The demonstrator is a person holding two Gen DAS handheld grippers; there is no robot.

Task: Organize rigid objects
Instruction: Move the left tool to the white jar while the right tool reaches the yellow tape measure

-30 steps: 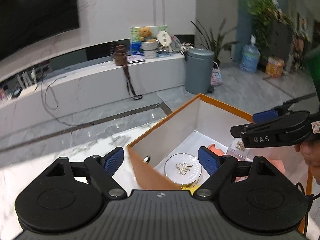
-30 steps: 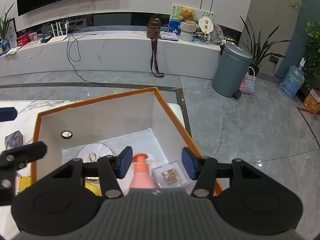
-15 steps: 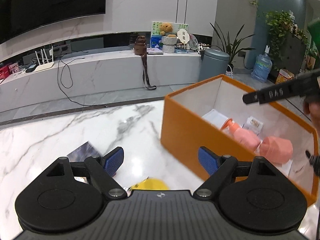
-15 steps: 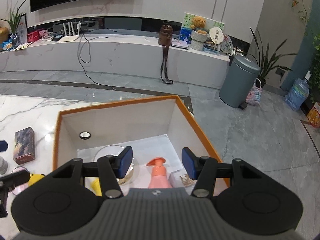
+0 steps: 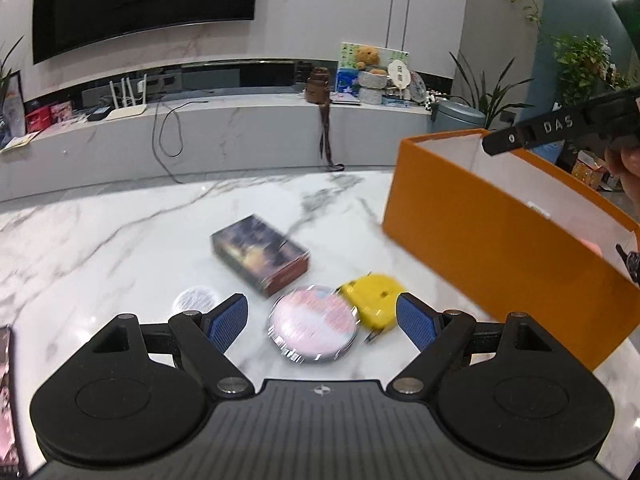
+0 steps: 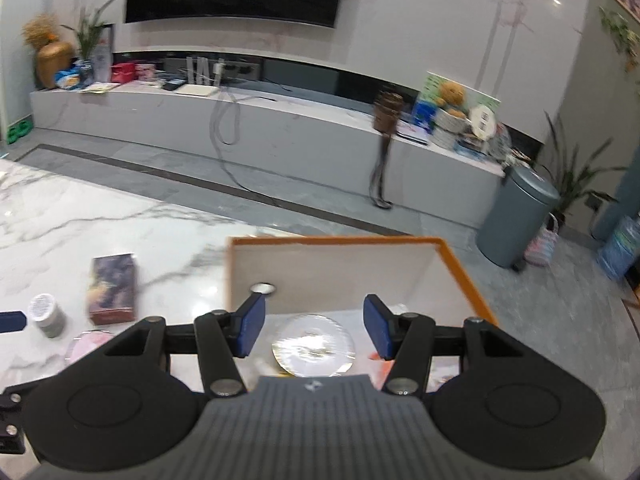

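Since a second ago the left claw (image 5: 322, 322) has swung away from over the orange box (image 5: 500, 240) and now hangs above the loose things on the marble counter (image 5: 100, 240), while the right claw (image 6: 314, 326) has shifted so the box's far white wall fills less of its view. Both claws stand open with nothing between their blue pads.

Under the left claw lies a round pink tin (image 5: 314, 328), blurred, with a yellow tape-measure-like thing (image 5: 372, 300) touching its right edge. Just behind them a dark printed carton (image 5: 260, 258) lies flat, and a small white-lidded jar (image 5: 196, 300) sits to the left of the tin. The orange box stands to the right of this group, apart from it.

The right claw hangs over the open box (image 6: 460, 264). Inside, on the white floor, rests a round silver tin (image 6: 314, 346), and something orange-pink (image 6: 378, 360) shows at the right pad, too hidden to name. A hand (image 5: 628, 168) shows at the right edge of the left view, holding the right claw
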